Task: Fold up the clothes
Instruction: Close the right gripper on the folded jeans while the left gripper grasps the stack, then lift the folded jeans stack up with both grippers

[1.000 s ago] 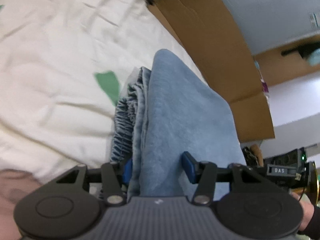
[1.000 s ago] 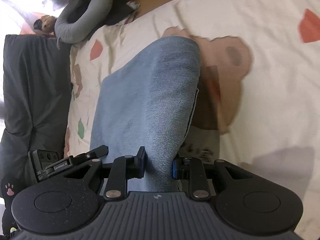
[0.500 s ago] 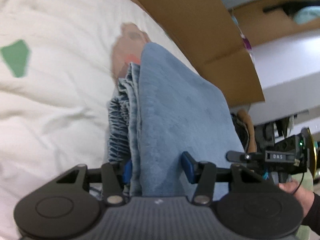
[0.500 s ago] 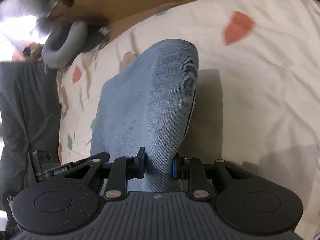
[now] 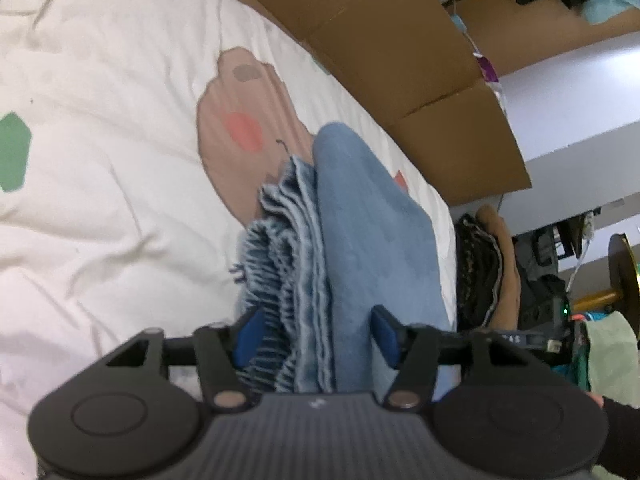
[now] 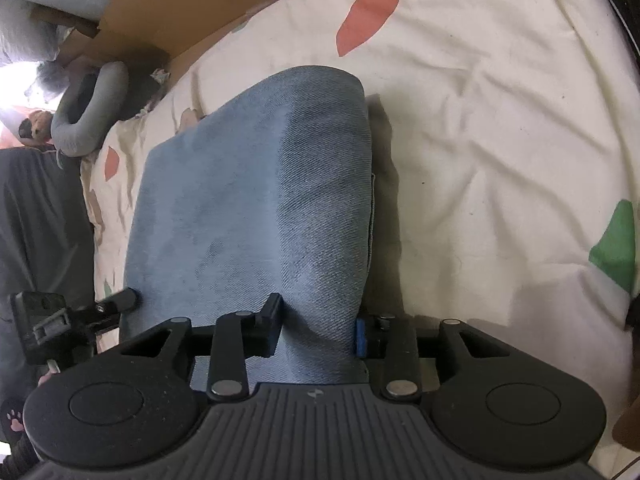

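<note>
A folded blue denim-like garment (image 5: 360, 220) with a gathered waistband lies on the cream printed bedsheet (image 5: 100, 200), over a brown bear print. My left gripper (image 5: 316, 332) straddles the waistband end; its jaws are opening and the cloth sits loosely between the blue pads. In the right wrist view the same garment (image 6: 248, 200) stretches away from me as a thick smooth fold. My right gripper (image 6: 316, 328) holds its near right edge; these jaws are opening too, but the fabric is still pinched in between the pads.
Cardboard sheets (image 5: 380, 40) stand along the bed's far edge, also seen as cardboard (image 6: 180, 8). A grey neck pillow (image 6: 80, 120) and a dark blanket (image 6: 36, 220) lie at the left. Dark clothes (image 5: 480, 264) are piled beyond the bed's right side.
Both grippers carried the folded garment sideways across the sheet, the right one sinking toward the bed. Both pairs of jaws now stand wider around the cloth than before.
</note>
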